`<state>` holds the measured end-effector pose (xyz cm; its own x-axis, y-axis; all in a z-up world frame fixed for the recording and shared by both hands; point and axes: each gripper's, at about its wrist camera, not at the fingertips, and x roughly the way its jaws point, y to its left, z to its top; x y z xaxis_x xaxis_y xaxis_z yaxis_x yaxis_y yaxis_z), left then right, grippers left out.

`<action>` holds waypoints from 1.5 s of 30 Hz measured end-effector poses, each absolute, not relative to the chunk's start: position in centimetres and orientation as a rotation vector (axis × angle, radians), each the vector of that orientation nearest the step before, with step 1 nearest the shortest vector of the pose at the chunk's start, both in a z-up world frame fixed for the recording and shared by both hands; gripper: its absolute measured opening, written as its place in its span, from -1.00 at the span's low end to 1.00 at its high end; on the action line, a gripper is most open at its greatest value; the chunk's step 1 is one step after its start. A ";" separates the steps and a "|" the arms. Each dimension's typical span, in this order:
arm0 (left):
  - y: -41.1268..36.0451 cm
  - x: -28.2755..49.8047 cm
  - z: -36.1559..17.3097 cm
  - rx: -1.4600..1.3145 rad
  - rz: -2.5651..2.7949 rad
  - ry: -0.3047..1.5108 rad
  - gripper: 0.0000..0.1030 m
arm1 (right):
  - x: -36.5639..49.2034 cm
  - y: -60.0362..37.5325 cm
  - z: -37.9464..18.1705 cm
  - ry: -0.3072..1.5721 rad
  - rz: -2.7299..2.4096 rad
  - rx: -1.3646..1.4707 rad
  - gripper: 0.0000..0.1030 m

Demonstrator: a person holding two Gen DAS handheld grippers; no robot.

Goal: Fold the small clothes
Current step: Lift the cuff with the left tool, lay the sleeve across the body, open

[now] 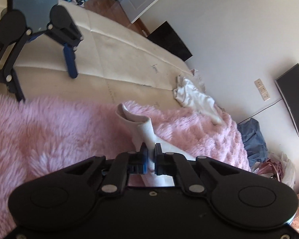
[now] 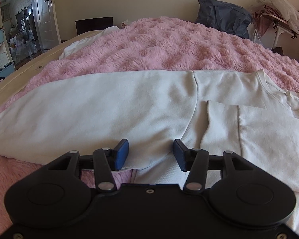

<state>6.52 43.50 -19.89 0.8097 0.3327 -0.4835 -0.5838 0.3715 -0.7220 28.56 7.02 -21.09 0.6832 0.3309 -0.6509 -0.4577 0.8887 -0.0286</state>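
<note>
A white sweatshirt (image 2: 101,107) lies flat on a pink fluffy blanket (image 2: 169,45), one sleeve (image 2: 225,127) folded across its body near the collar. My right gripper (image 2: 151,153) is open, its blue pads low over the sweatshirt's near edge. My left gripper (image 1: 149,153) is shut on the sweatshirt's white cuff (image 1: 141,127), which stands up above the blanket (image 1: 49,131). The right gripper also shows in the left wrist view (image 1: 49,45), open, at the upper left.
A second crumpled white garment (image 1: 191,95) lies at the blanket's far edge on the beige mattress (image 1: 119,59). A blue bag (image 2: 223,18) and a cluttered rack (image 2: 279,18) stand by the wall. A door (image 2: 43,14) is at the left.
</note>
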 end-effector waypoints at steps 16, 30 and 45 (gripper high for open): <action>30.0 19.5 -6.7 -0.895 0.119 0.142 -0.95 | 25.3 -4.7 -17.3 0.624 0.389 -0.106 0.04; 6.2 33.0 -7.6 -0.817 -0.256 0.270 -0.95 | 23.9 -22.4 -16.0 0.591 0.182 -0.039 0.04; -12.2 39.3 -20.4 -0.700 -0.414 0.563 -0.95 | 23.2 -34.0 -19.5 0.640 0.040 -0.002 0.04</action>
